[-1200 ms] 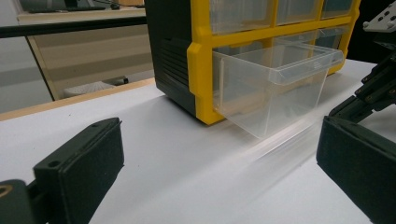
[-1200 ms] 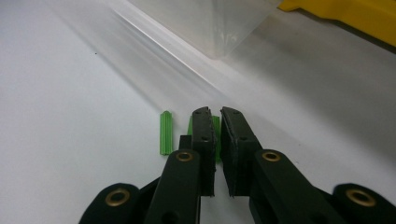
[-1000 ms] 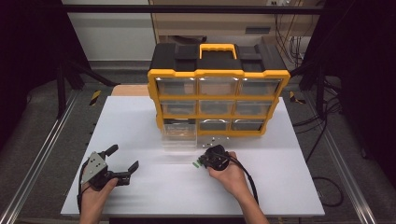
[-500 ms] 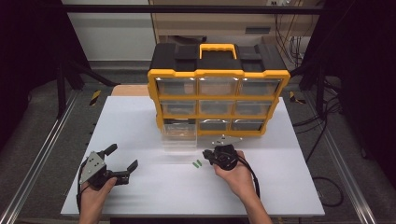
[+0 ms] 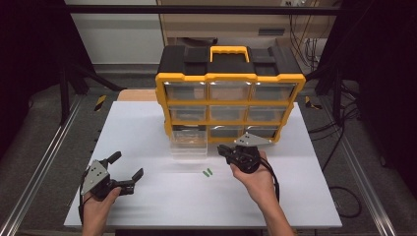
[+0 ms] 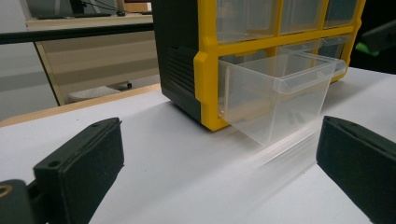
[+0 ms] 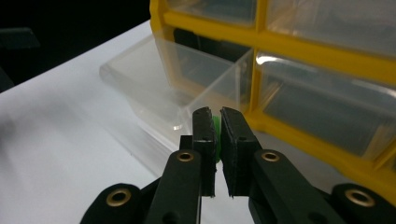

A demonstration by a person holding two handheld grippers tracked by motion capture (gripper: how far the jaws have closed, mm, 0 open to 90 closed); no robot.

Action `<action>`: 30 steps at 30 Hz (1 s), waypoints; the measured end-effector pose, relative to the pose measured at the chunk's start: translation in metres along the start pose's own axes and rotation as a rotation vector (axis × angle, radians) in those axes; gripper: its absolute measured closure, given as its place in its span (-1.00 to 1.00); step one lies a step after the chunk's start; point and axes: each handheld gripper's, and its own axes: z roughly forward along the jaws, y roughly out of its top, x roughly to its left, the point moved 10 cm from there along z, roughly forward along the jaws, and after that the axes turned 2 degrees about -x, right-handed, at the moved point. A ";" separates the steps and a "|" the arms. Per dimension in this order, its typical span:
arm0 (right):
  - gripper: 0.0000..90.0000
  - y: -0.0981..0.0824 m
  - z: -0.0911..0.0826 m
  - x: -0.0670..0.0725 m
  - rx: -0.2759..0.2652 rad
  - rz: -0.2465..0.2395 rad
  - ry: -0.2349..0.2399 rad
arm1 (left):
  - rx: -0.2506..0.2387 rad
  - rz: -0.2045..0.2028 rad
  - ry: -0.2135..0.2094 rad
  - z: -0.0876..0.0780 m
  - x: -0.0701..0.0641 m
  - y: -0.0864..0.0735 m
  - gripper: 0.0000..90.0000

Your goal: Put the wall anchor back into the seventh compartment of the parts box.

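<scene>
No readable text (labels included).

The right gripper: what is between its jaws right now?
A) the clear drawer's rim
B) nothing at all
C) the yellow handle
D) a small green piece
D: in the right gripper view, the right gripper has its jaws nearly closed on a small green piece.

Light falls from overhead and the white desk takes it evenly, bright against a room gone nearly black at both sides. Shadows are faint — a soft smear under the clear drawer, which throws a streaky reflection forward. The high view is soft and grainy. In the right gripper view the jaws sit sharp; the yellow cabinet behind blurs.
</scene>
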 end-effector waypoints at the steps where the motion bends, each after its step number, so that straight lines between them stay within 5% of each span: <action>1: 0.88 0.004 -0.001 0.000 -0.004 -0.006 -0.001 | 0.000 -0.001 0.000 0.000 0.000 0.000 -0.99; 15: 0.88 0.048 0.011 0.013 -0.026 -0.065 0.004 | -0.009 -0.008 0.005 -0.001 0.003 0.001 -0.99; 30: 0.88 0.064 0.031 0.020 -0.001 -0.086 0.001 | -0.014 -0.015 0.013 -0.003 0.006 0.002 -0.99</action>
